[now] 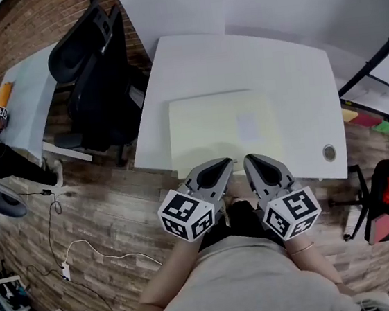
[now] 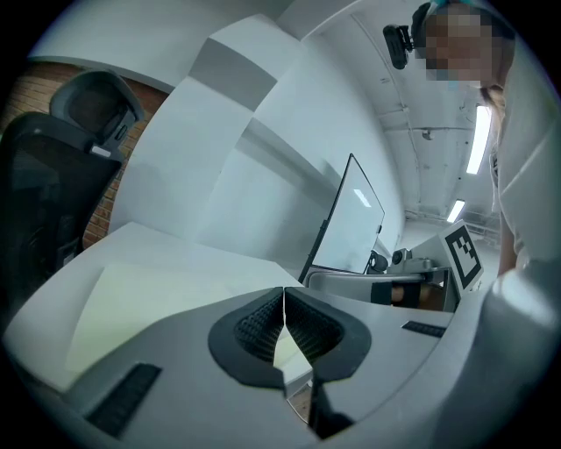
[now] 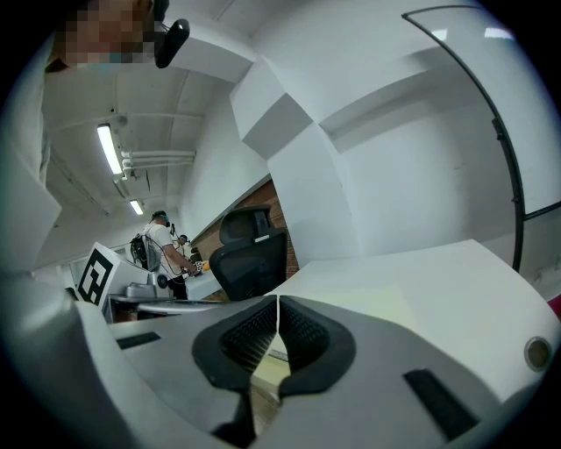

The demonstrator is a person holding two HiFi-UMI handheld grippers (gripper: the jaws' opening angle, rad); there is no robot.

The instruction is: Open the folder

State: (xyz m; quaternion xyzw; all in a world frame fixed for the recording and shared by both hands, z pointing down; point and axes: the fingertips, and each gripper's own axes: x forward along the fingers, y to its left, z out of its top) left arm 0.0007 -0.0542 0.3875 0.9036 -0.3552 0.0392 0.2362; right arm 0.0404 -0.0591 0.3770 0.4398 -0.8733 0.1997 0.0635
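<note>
You held the left gripper (image 1: pixel 225 163) and right gripper (image 1: pixel 251 160) closed on nothing; the folder (image 1: pixel 223 130) lay flat just ahead, long side crosswise, equally near both.

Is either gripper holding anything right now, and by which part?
Nothing is held. The left gripper and the right gripper both have their jaws together with nothing between them. The folder lies flat on the table, ungripped.
</note>
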